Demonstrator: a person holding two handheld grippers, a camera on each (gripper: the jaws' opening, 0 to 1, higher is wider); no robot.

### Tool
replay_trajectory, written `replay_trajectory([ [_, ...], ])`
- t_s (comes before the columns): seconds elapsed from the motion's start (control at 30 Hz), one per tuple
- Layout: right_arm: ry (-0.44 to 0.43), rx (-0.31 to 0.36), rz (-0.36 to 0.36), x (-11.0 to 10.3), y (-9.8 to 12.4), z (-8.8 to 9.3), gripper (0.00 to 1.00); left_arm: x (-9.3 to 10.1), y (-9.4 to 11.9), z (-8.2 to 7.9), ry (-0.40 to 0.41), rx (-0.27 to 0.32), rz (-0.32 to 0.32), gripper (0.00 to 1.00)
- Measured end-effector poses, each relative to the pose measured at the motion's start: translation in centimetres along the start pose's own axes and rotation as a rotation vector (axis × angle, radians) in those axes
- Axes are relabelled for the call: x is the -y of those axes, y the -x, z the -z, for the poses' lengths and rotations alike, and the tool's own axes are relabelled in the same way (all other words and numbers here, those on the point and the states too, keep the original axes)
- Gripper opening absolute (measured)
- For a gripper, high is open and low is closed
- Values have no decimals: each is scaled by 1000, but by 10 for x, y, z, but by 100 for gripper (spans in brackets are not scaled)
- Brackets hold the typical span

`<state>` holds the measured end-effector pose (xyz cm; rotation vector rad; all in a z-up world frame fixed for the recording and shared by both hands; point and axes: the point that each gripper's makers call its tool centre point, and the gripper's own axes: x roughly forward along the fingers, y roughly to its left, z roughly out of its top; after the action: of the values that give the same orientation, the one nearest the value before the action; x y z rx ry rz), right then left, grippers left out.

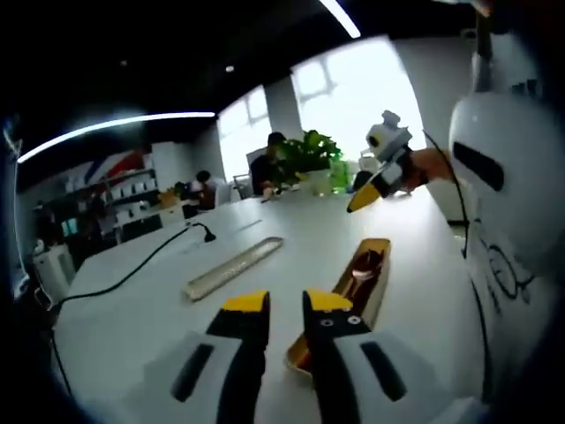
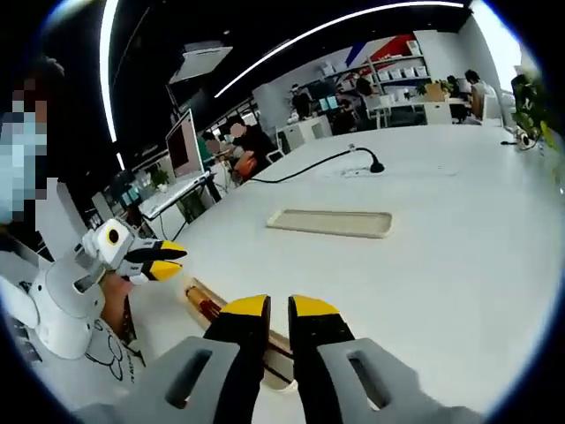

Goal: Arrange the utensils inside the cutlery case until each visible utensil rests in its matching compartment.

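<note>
- Left gripper view: the left gripper [image 1: 287, 305] rises from the bottom, its two yellow-tipped jaws standing a little apart with nothing between them, above the white table [image 1: 159, 309].
- Just beyond the jaws lies the cutlery case [image 1: 371, 287], a long narrow wooden tray running away from the camera, its near end partly hidden behind the right-hand jaw.
- Inside the case a brown spoon [image 1: 362, 269] lies lengthwise, bowl at the far end.
- To the left of the case, apart from it, a long pale lid [image 1: 234, 268] rests flat on the table at a slant.
- A black cable [image 1: 132, 269] runs across the table's left side.
- The right gripper [image 1: 366, 196] shows up high on the right, over the far part of the table, held by a hand [image 1: 424, 168]; its yellow tips look close together, but I cannot tell whether they meet.
- A green plant [image 1: 309, 155] stands at the table's far edge by the bright window.
- Right gripper view: the right gripper [image 2: 278, 309] has its jaws slightly apart and empty.
- The case [image 2: 207, 309] lies just behind the jaws, partly hidden by them, with dark utensil parts inside that are too blurred to name.
- The lid [image 2: 331, 223] lies farther out on the table, well apart from the case.
- The left gripper [image 2: 163, 261] comes in from the left, near the case's end, tips slightly parted.
</note>
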<state>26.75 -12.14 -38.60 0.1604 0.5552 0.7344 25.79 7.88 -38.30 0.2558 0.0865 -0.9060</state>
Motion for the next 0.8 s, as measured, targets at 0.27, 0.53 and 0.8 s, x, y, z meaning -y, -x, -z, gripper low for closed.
replay_trajectory([
  [0.27,50,49,-1,18,13,-17,8,-23,8,-20,-19,18,-19,14],
  [0.53,144,-21,-47,17,11,-10,8,-29,0,-24,-46,-16,-11,13],
  [0.8,237,-10,-59,23,14,-21,10,-30,-8,-21,-79,-74,24,13],
])
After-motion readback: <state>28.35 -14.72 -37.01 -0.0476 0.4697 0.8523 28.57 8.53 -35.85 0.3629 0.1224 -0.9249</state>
